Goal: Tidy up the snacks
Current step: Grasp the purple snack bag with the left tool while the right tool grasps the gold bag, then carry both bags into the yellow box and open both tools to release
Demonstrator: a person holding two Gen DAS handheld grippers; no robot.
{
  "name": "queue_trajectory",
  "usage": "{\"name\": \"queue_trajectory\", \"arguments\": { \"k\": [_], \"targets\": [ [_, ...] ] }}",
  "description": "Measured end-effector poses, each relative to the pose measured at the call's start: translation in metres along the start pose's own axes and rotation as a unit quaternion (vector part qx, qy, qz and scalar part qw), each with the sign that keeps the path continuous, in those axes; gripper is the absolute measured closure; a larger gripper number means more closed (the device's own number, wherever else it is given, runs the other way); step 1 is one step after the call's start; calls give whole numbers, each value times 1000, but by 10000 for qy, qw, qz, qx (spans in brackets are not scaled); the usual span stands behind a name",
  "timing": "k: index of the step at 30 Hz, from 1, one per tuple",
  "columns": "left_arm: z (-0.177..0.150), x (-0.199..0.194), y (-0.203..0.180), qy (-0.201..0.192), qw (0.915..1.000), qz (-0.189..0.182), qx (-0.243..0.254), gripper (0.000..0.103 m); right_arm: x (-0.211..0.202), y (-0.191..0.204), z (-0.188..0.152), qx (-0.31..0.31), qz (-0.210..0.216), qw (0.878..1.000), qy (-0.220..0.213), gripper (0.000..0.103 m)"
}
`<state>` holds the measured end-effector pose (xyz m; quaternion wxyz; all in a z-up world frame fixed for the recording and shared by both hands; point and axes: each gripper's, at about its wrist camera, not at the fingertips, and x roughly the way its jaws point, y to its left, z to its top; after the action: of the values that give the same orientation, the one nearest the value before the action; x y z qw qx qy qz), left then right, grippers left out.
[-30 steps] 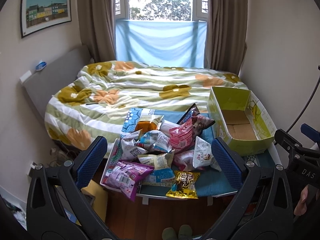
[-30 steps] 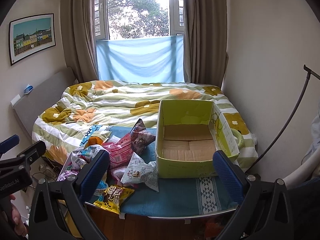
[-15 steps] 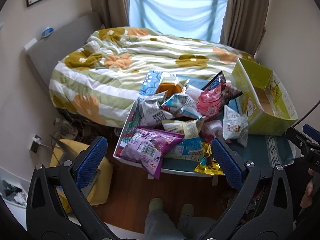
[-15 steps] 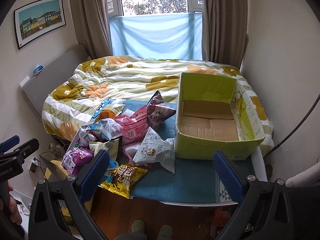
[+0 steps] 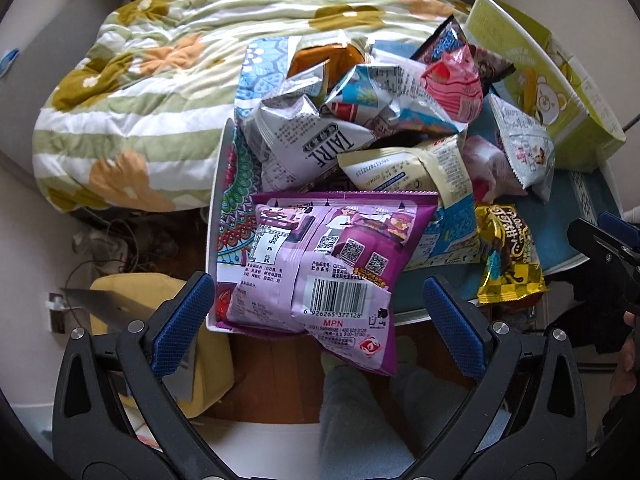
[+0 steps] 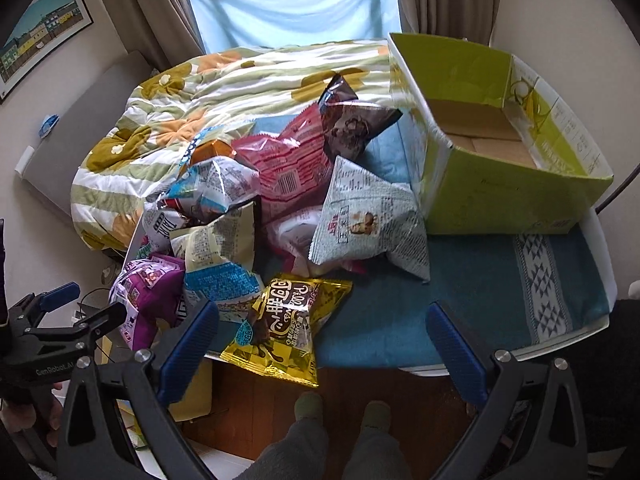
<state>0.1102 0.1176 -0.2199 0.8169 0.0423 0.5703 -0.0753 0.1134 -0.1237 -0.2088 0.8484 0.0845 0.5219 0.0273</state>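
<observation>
A heap of several snack bags lies on a low table with a blue cloth (image 6: 400, 320). A purple bag (image 5: 328, 264) hangs over the front edge, just ahead of my open, empty left gripper (image 5: 316, 320). A gold bag (image 6: 280, 328) lies at the table's front edge, left of centre between the open jaws of my empty right gripper (image 6: 322, 340). A pale triangular bag (image 6: 364, 220), a pink bag (image 6: 288, 164) and a white TAIRE bag (image 5: 312, 144) lie in the heap. An empty green cardboard box (image 6: 500, 136) stands open at the right.
A bed with a flowered quilt (image 5: 160, 60) lies behind the table. A yellow stool (image 5: 160, 340) and cables are on the floor at the left. The person's feet (image 6: 340, 408) stand on the wood floor in front of the table.
Both grippers have moved down and closer to the table and tilted downward. The snack heap now fills the views. Both stay open and empty.
</observation>
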Motion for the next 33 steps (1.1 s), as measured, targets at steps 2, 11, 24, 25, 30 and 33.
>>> {"name": "queue_trajectory", "arguments": {
  "k": [2, 11, 24, 25, 30, 33],
  "targets": [
    [2, 14, 3, 160, 9998, -124, 84, 1, 14, 3, -2, 112, -13, 9999, 124, 0],
    [7, 40, 7, 363, 9979, -445, 297, 23, 61, 9, -5, 253, -89, 9982, 532, 0],
    [5, 37, 10, 304, 9973, -610, 289, 37, 93, 2, -14, 425, 135, 9933, 1065, 39],
    [5, 37, 11, 298, 9972, -630, 269, 37, 93, 0, -15, 460, 164, 9932, 1052, 40],
    [4, 33, 15, 248, 9971, -689, 228, 38, 83, -4, -20, 411, 106, 9945, 963, 46],
    [4, 25, 16, 165, 9973, -686, 223, 39, 73, -6, -21, 411, 103, 9952, 886, 48]
  ]
}}
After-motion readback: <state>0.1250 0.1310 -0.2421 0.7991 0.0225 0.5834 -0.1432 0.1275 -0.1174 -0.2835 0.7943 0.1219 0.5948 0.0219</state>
